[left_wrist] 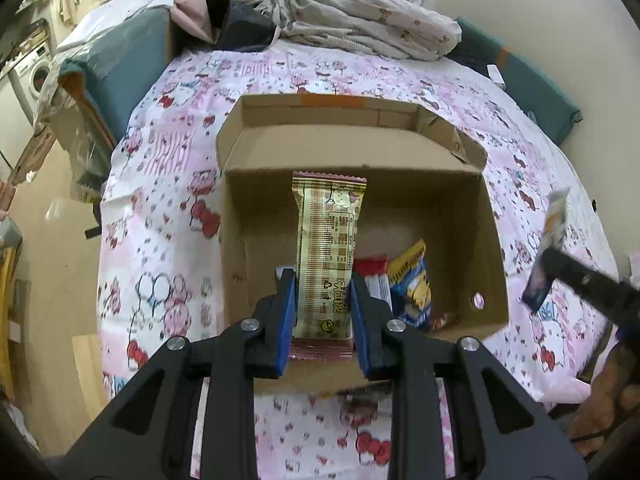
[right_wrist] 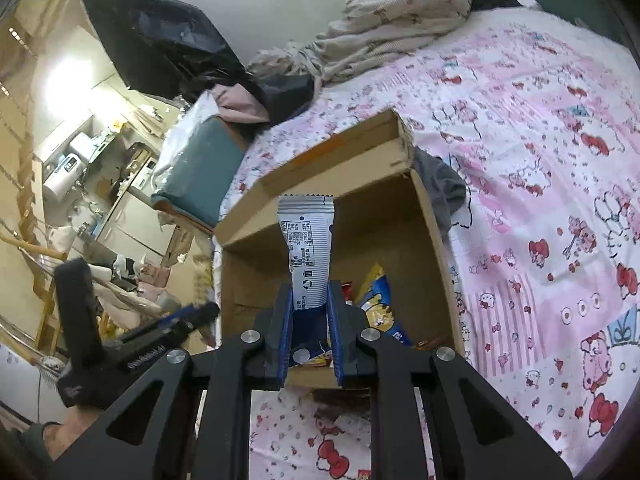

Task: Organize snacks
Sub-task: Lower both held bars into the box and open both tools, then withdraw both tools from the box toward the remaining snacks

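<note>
left gripper (left_wrist: 323, 300): beige wafer pack (left_wrist: 326, 248) pinched at its lower half | right gripper (right_wrist: 311, 312): white sachet (right_wrist: 307, 240) pinched low; both judged light, crinkly, slippery | cardboard box (left_wrist: 490, 240) ahead below

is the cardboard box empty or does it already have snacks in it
Not empty. The cardboard box is open-topped, and a blue and yellow packet and a red-topped one lie at its bottom.

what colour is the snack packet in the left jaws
Cream-gold with brown checks and pink crimped ends, the long snack packet; clearest in the left wrist view.

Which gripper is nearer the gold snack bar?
Left. The left gripper clamps the gold snack bar above the cardboard box; the right gripper holds a white packet off to its right.
</note>
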Tool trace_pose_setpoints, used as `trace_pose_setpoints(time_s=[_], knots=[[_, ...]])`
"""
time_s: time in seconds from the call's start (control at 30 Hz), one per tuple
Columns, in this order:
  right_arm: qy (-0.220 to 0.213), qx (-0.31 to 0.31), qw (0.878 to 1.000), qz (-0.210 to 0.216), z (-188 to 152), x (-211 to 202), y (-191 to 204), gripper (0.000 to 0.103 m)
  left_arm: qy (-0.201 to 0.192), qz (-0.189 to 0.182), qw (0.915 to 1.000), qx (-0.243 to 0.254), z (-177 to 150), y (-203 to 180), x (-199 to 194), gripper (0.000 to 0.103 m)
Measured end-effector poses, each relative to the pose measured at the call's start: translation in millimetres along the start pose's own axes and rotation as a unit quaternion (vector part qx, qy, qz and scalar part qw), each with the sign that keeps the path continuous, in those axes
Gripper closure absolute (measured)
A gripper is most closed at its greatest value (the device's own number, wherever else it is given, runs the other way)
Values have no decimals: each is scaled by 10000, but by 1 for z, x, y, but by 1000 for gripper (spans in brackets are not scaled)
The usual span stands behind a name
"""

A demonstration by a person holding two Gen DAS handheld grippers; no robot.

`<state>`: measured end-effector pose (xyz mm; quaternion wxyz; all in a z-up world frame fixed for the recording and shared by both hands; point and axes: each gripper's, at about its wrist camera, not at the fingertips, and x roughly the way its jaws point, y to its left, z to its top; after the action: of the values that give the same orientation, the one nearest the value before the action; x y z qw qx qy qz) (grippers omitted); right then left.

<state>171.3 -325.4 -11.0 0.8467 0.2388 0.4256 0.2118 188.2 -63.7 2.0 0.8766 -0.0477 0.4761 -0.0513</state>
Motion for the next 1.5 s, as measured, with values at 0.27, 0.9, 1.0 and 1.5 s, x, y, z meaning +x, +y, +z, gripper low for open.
trace_pose_setpoints(time_s=[0.27, 0.9, 1.0, 1.5], knots=[[340, -38, 9984, -451, -7, 37, -15, 85, -326, 296, 9987, 250, 1, -3, 26, 81], [687, -158, 9958, -591, -16, 68, -19, 85, -270, 99, 9985, 457, -8, -14, 46, 79], [729, -156, 9965, -390, -16, 71, -17, 85, -311, 20, 9984, 464, -8, -16, 43, 79], [271, -142, 9992, -247, -11, 56, -10, 27, -410, -189, 9984, 336, -11, -13, 29, 22]])
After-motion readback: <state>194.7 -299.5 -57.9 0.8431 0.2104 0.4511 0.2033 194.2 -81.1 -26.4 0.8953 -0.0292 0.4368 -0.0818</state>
